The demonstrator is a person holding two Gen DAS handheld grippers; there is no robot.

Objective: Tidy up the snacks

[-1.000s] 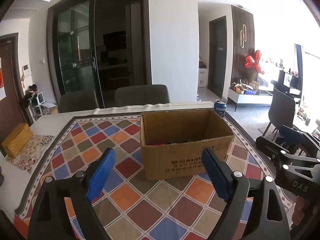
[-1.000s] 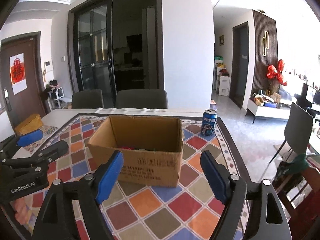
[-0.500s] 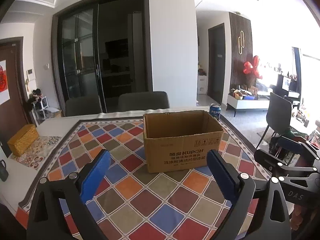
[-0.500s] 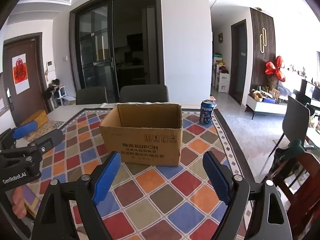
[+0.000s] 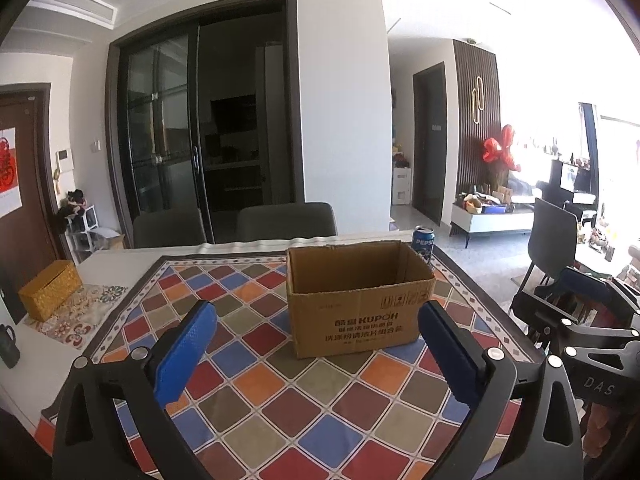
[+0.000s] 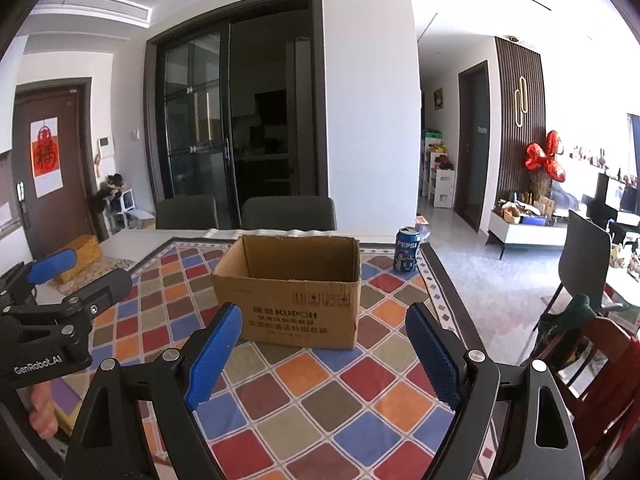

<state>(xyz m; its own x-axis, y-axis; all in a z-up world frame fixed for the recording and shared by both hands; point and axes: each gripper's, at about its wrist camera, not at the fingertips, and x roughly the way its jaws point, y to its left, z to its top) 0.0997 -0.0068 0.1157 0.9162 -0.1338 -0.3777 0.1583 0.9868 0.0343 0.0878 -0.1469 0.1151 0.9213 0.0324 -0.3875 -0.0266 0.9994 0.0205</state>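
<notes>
Snacks are not in sight on the cloth (image 5: 280,396): the only loose item outside the box (image 5: 356,312) is a cola can (image 6: 407,249), standing upright just behind the box's right rear corner. Whatever lies inside the box is hidden by its near wall, so how much has been stowed cannot be told; judging by the bare cloth, the sorting looks near its end, with perhaps the can left.

The box sits upright near the middle of the table, mouth open to the ceiling, flaps absent or folded away. Its long axis runs across both views, printed long side toward the cameras.

The left gripper (image 5: 316,320) hangs short of the box with its jaws spread wide, having just been opening, and nothing between them. The right gripper (image 6: 324,322) is likewise spread and empty, also short of the box.
</notes>
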